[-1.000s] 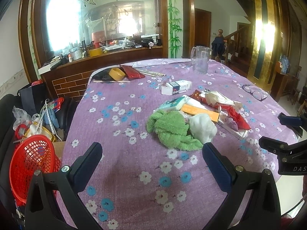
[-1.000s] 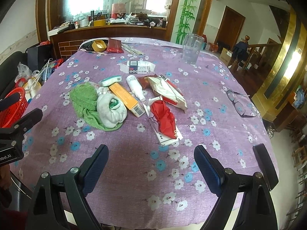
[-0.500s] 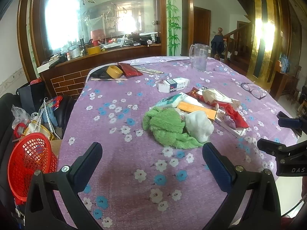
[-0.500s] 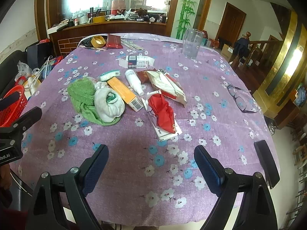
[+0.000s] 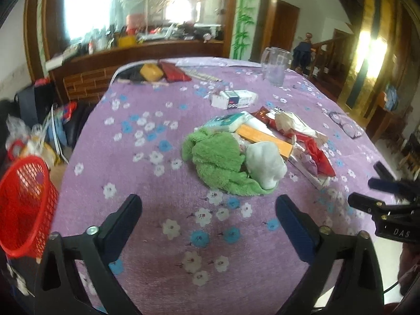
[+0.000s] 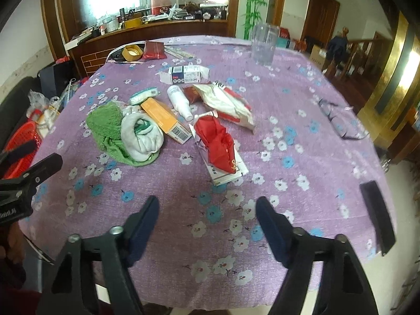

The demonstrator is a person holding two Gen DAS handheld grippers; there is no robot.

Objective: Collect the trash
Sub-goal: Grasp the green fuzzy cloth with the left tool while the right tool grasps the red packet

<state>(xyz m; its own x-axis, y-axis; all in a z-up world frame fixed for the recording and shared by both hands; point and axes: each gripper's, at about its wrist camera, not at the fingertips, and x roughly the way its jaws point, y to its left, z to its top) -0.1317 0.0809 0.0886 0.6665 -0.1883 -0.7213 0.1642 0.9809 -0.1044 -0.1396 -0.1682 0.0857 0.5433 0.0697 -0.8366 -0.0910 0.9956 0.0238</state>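
Mostly clutter ahead of me: a round table [image 6: 302, 136] under a purple flowered cloth, with the trash heaped near its middle. At the far edge stand a clear plastic jug [image 6: 263, 44], a roll of yellow tape [image 6: 132, 52] and a dark red pouch [image 6: 153, 50]. A pair of glasses [image 6: 341, 120] lies alone toward the right rim, well apart from the heap. A dark flat thing [image 6: 378, 220] sits at the near right edge; I cannot tell what it is. Off the table's left side a red mesh basket [image 5: 23, 204] stands beside bags on the floor. Nothing lies on the bare cloth between my grippers and the pile. The pile itself: a green towel [image 6: 105, 126] touching a whitish bundled cloth [image 6: 143, 136], an orange carton [image 6: 165, 120] just beside that, a white bottle [image 6: 179, 102] lying on its side, a small white-and-teal packet [image 6: 144, 95], a crumpled white-and-red wrapper [image 6: 225, 102], and crumpled red paper [image 6: 218, 144] resting on a flat box [image 6: 225, 173]. A white-and-blue box [image 6: 185, 74] lies a little beyond the heap. My left gripper [image 5: 208, 211] hangs over the near cloth, jaws wide and closing, nothing between them. My right gripper [image 6: 207, 214] hangs likewise over bare cloth, jaws parted somewhat narrower and closing, nothing between them.
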